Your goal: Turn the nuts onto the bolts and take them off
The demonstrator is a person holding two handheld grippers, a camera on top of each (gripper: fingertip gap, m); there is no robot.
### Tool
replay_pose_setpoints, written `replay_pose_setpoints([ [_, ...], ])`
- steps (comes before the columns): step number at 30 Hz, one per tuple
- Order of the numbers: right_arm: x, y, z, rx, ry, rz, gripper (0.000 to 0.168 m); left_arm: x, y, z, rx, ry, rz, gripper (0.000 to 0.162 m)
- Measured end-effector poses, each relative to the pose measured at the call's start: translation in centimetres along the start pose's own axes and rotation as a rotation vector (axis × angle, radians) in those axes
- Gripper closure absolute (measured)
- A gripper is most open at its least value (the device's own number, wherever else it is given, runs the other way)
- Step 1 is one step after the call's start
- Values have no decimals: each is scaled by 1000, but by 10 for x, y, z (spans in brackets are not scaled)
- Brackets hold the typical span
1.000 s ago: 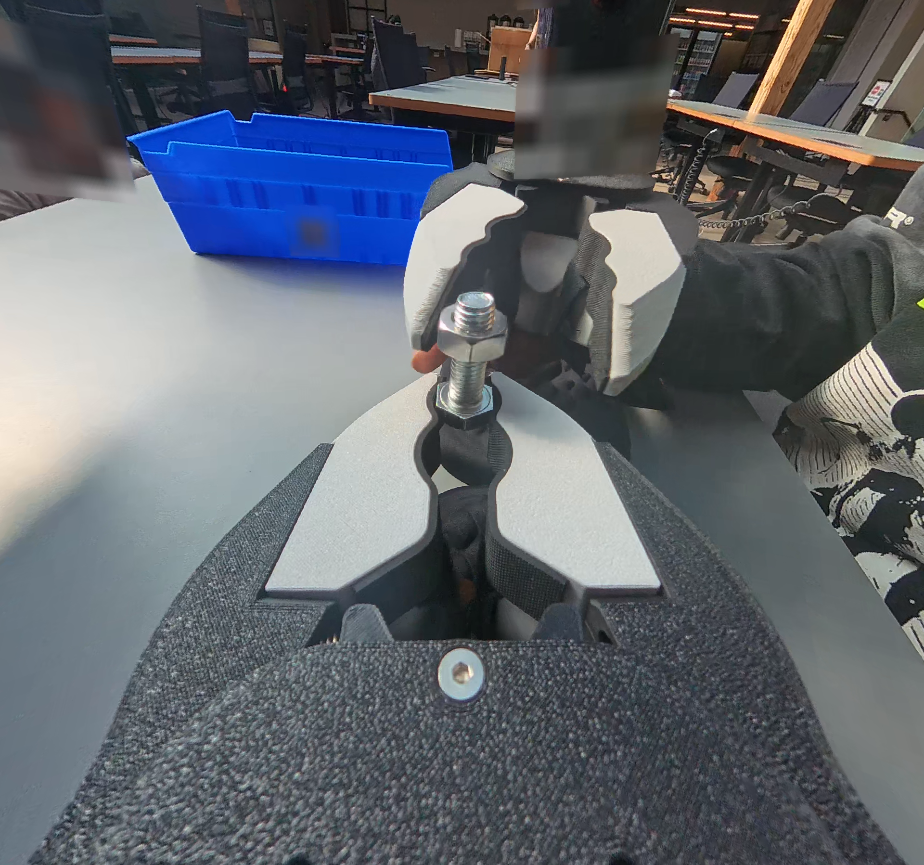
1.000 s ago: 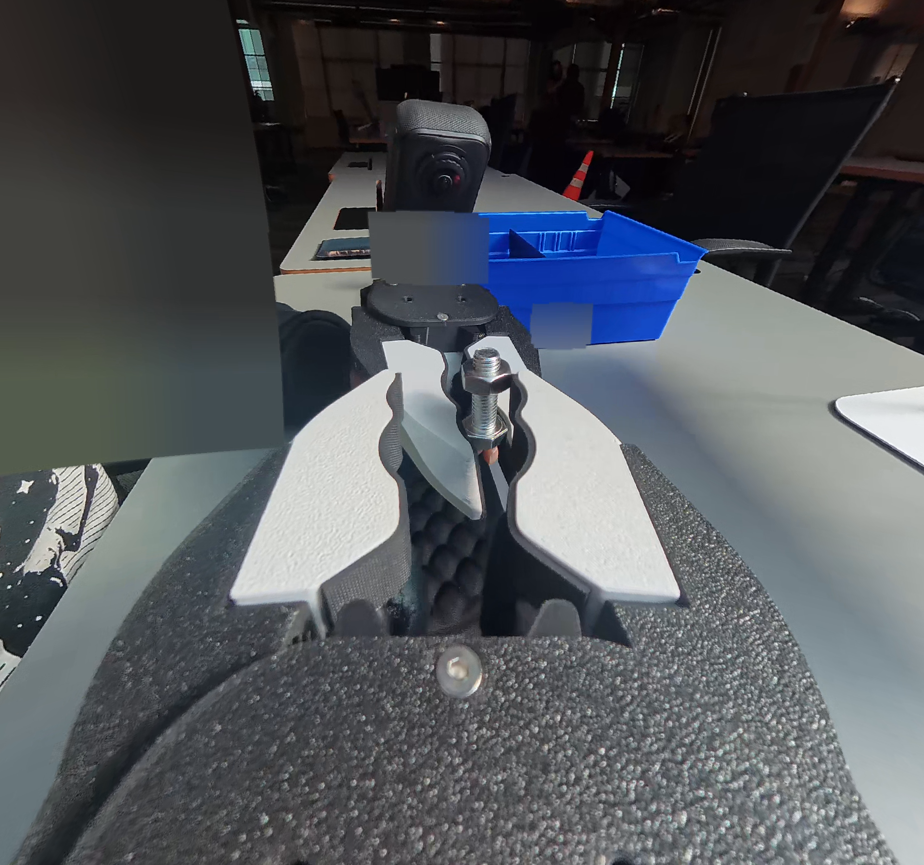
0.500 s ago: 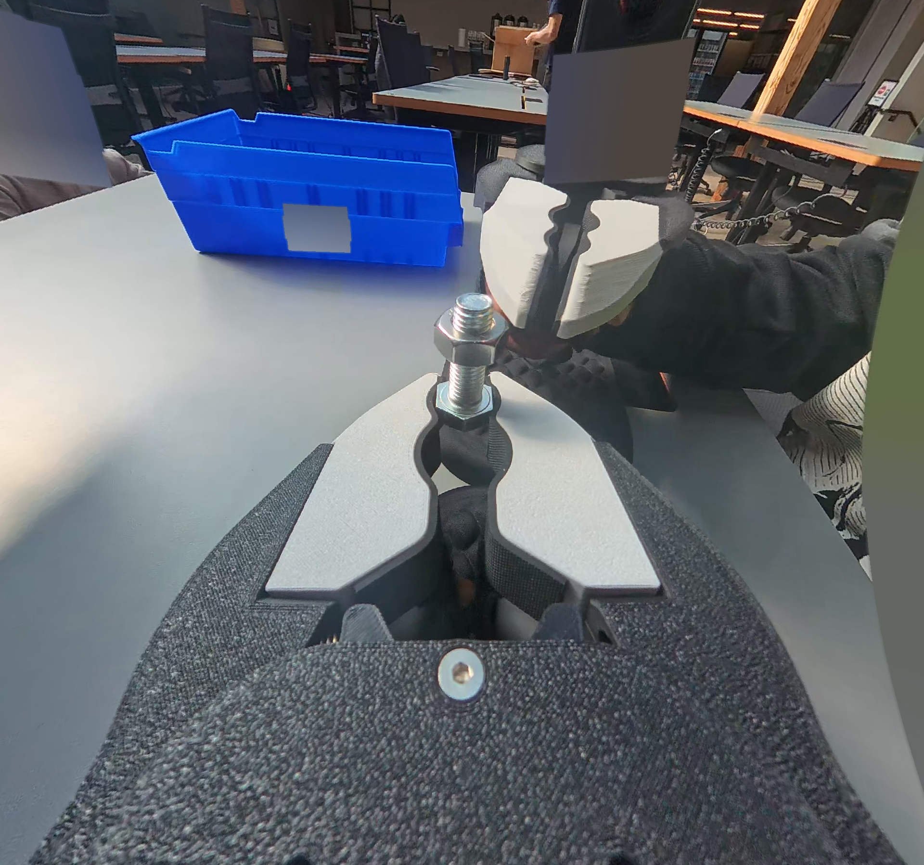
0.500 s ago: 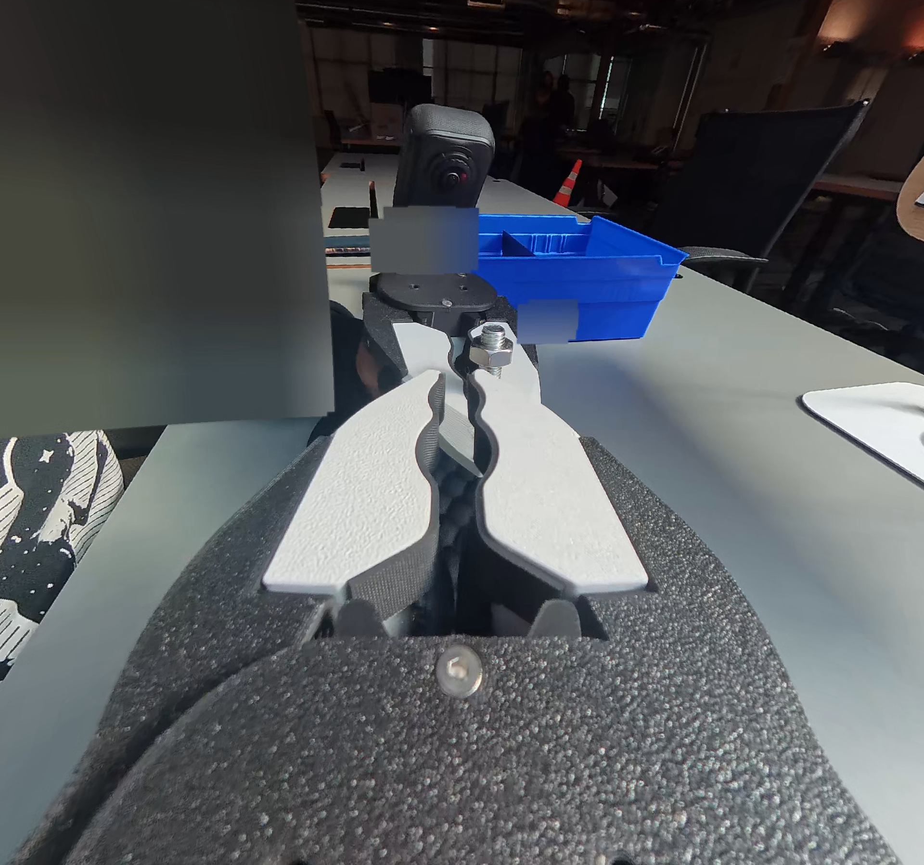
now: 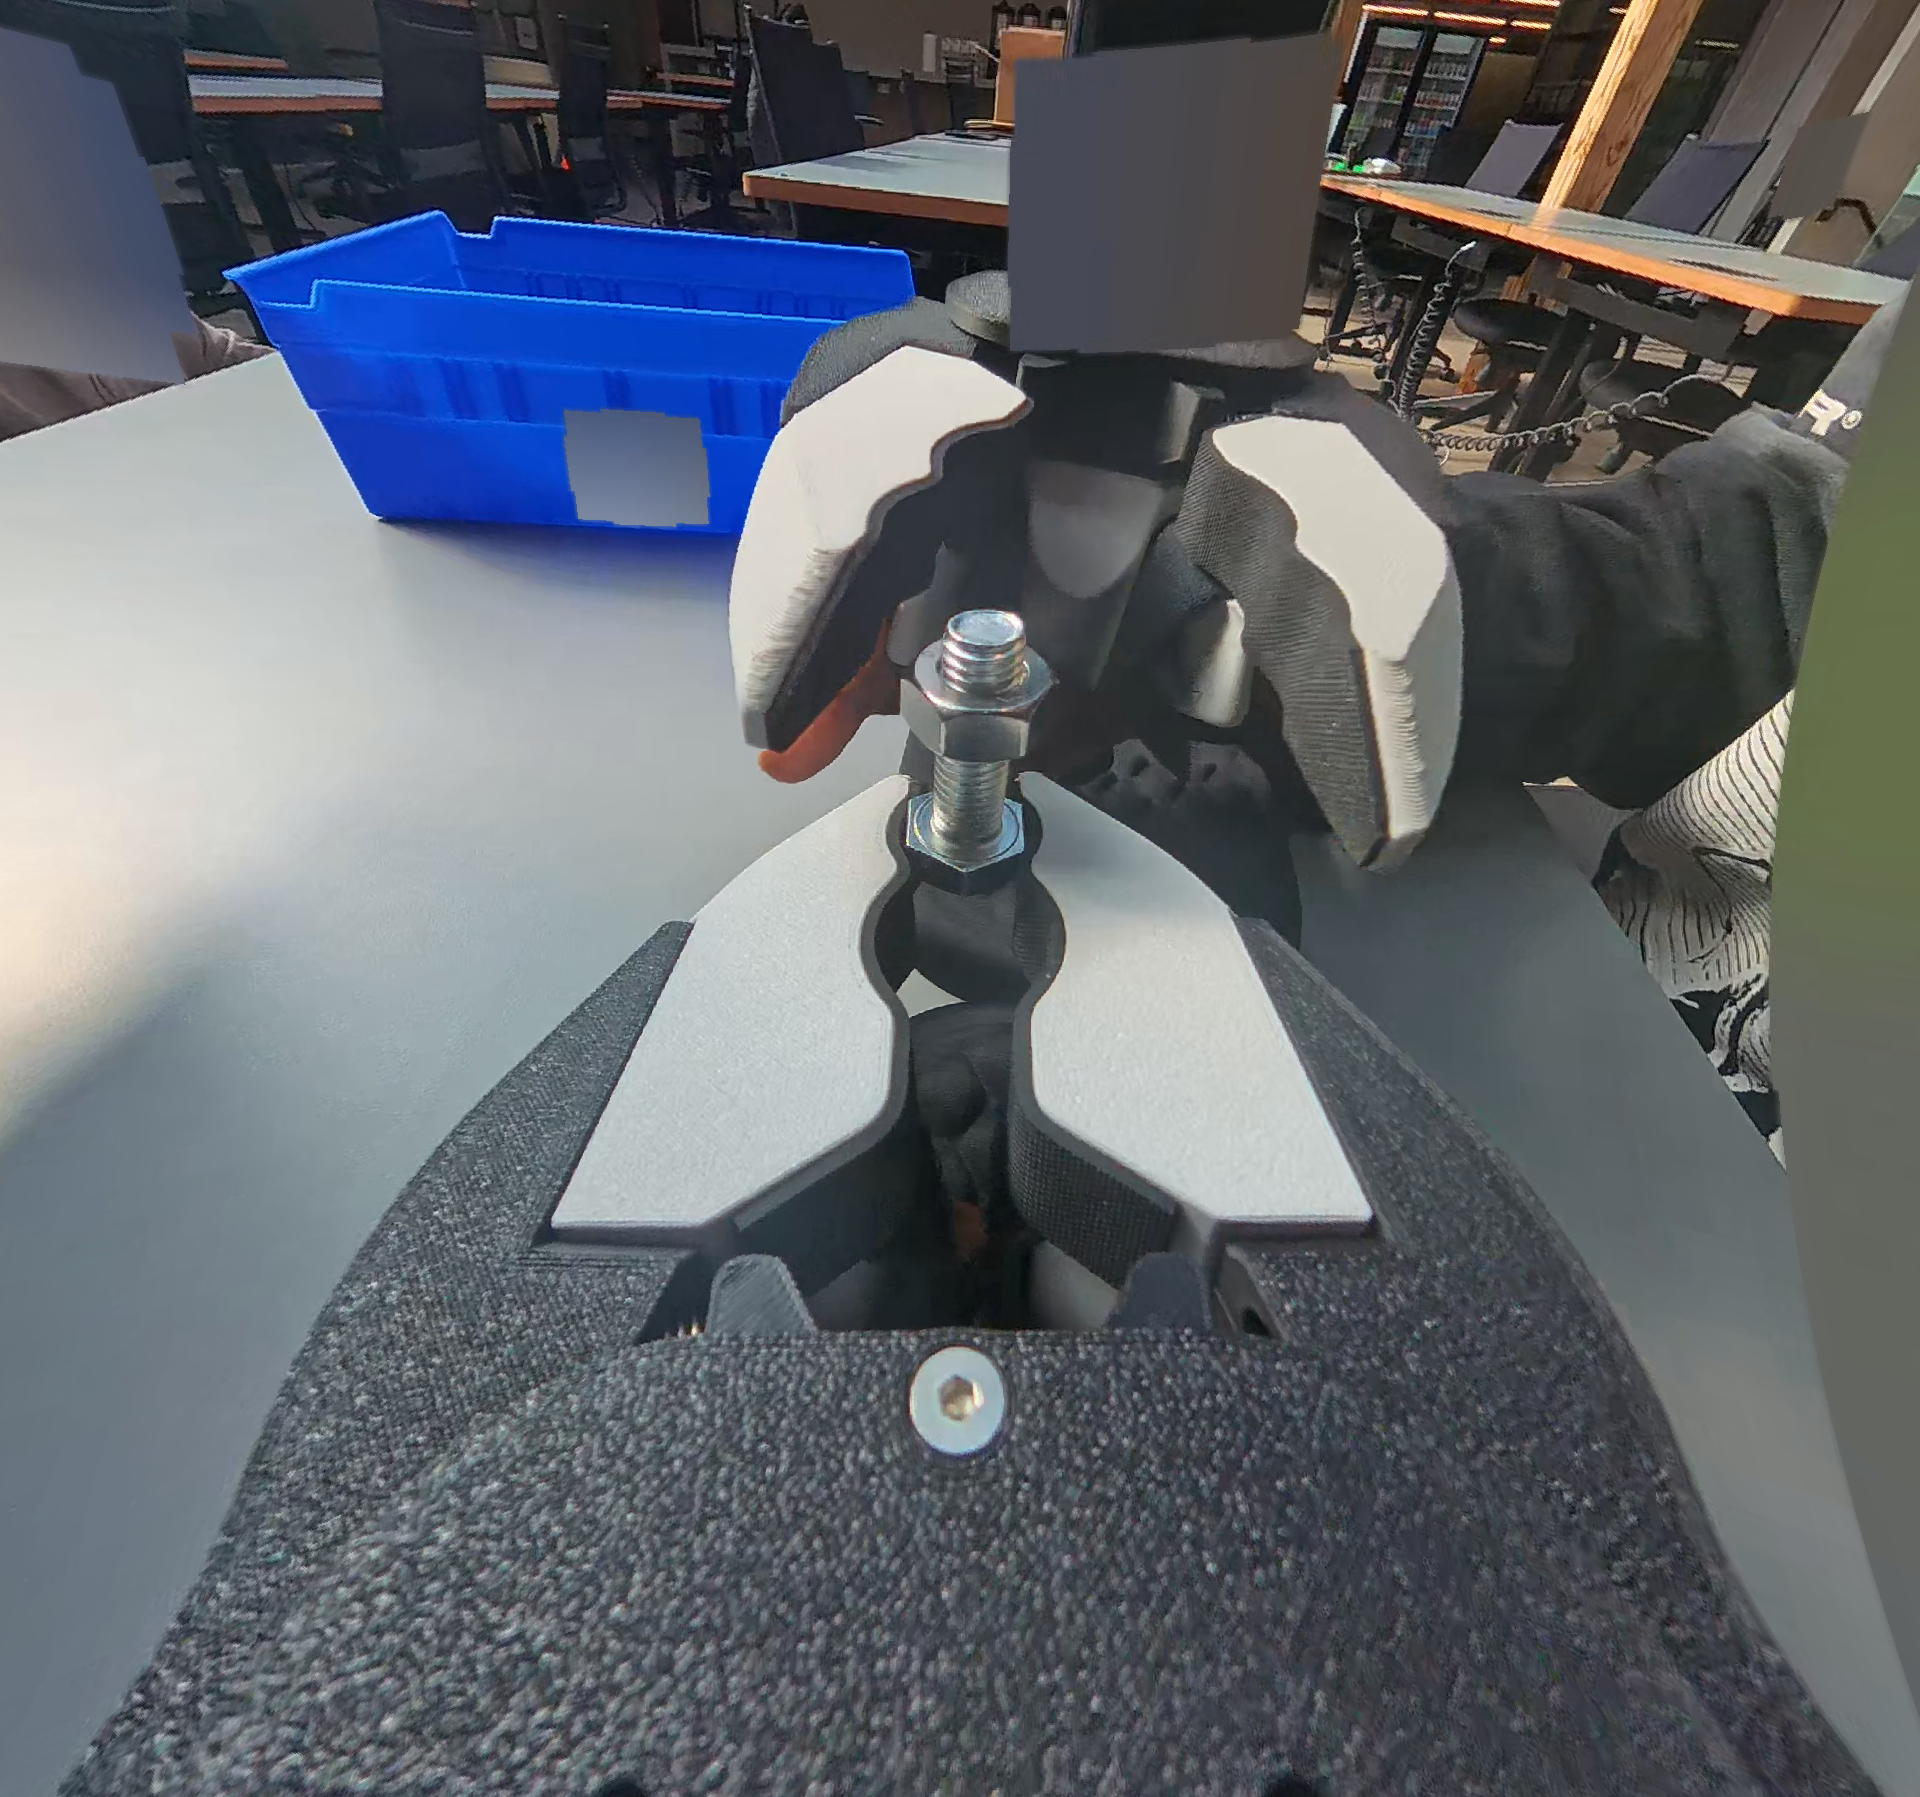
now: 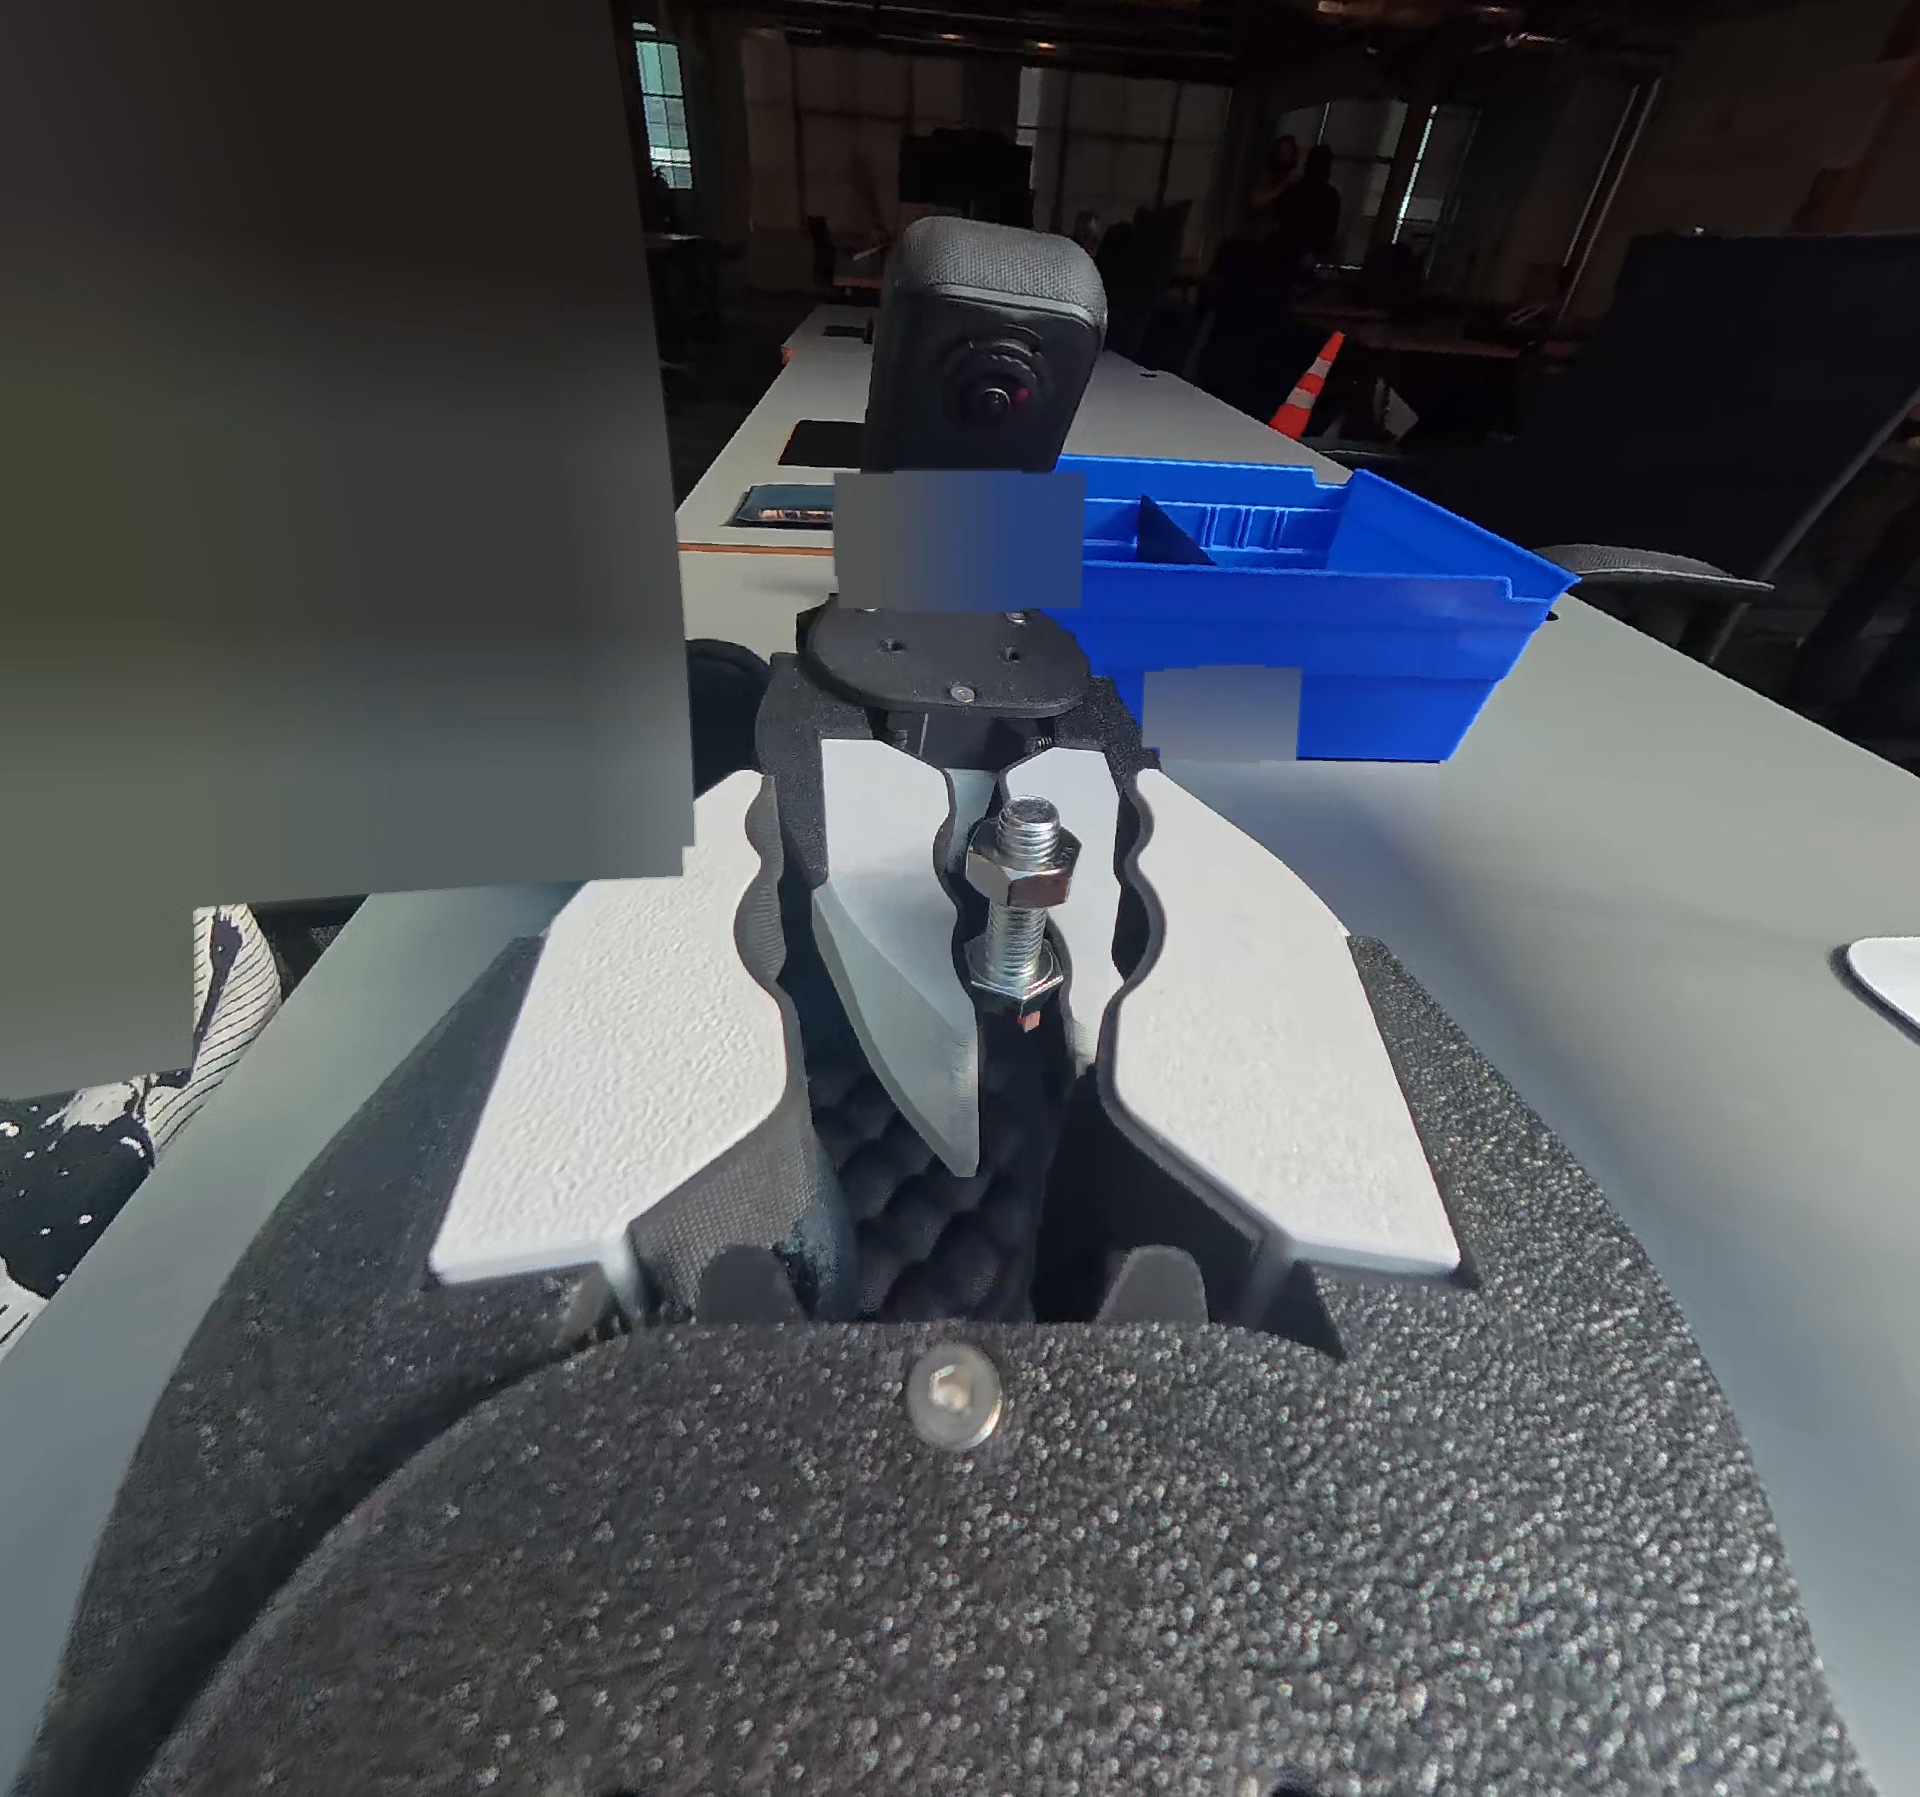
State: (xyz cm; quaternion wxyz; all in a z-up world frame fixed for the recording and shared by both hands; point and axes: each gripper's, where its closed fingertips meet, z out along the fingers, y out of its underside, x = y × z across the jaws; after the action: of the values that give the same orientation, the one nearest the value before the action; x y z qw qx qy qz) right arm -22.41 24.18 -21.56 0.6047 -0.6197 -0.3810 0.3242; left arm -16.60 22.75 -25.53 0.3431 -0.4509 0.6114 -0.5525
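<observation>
Bolt [image 5: 966, 791] stands upright at the tip of the left gripper [image 5: 964, 848], whose grey fingers [image 5: 790, 999] close on its lower end just under a flat hex piece sitting on their top edges. A hex nut [image 5: 975, 708] is threaded on the shank near the top, with a few turns of thread bare above it and a stretch of bare thread below, so nut and finger edges stay apart.

The right gripper [image 5: 1081, 781] faces the left one from straight ahead, its jaws spread wide on either side of the nut without touching it; an orange pad shows under its near finger. In the right wrist view the same bolt [image 6: 1023, 916] and nut [image 6: 1021, 869] stand between that gripper's parted fingers [image 6: 1278, 1061], with open gaps on both sides.

Ahead and to the left of the left gripper, well apart, a blue bin [image 5: 582, 397] sits on the grey table [image 5: 312, 760]. The table surface left of the left gripper is bare up to the bin; on its right the table edge runs close by, with a patterned sleeve [image 5: 1704, 916] beyond it.
</observation>
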Motion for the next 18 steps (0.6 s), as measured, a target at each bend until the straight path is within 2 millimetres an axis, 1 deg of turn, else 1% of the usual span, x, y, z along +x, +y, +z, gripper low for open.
replay_pose_setpoints([
  [2, -1, 1, 4, -19, -14, -13, 107, 1, 1, 0, -6, 4, 0, 148],
  [5, -2, 1, 3, -27, -14, -36, 114, 0, 1, 0, -5, 5, -2, 148],
  [8, 1, 1, -2, -24, 16, -38, 123, 0, 0, 0, -1, 1, -1, 148],
  [14, 6, 0, -19, -5, 87, -27, 136, -1, 0, 0, 2, -6, -3, 148],
  [16, 6, 0, -24, -2, 105, -28, 145, -1, 0, 0, 3, -7, -4, 148],
  [18, 2, 0, -28, -7, 93, -33, 164, -2, 0, -1, 7, -9, -8, 148],
])
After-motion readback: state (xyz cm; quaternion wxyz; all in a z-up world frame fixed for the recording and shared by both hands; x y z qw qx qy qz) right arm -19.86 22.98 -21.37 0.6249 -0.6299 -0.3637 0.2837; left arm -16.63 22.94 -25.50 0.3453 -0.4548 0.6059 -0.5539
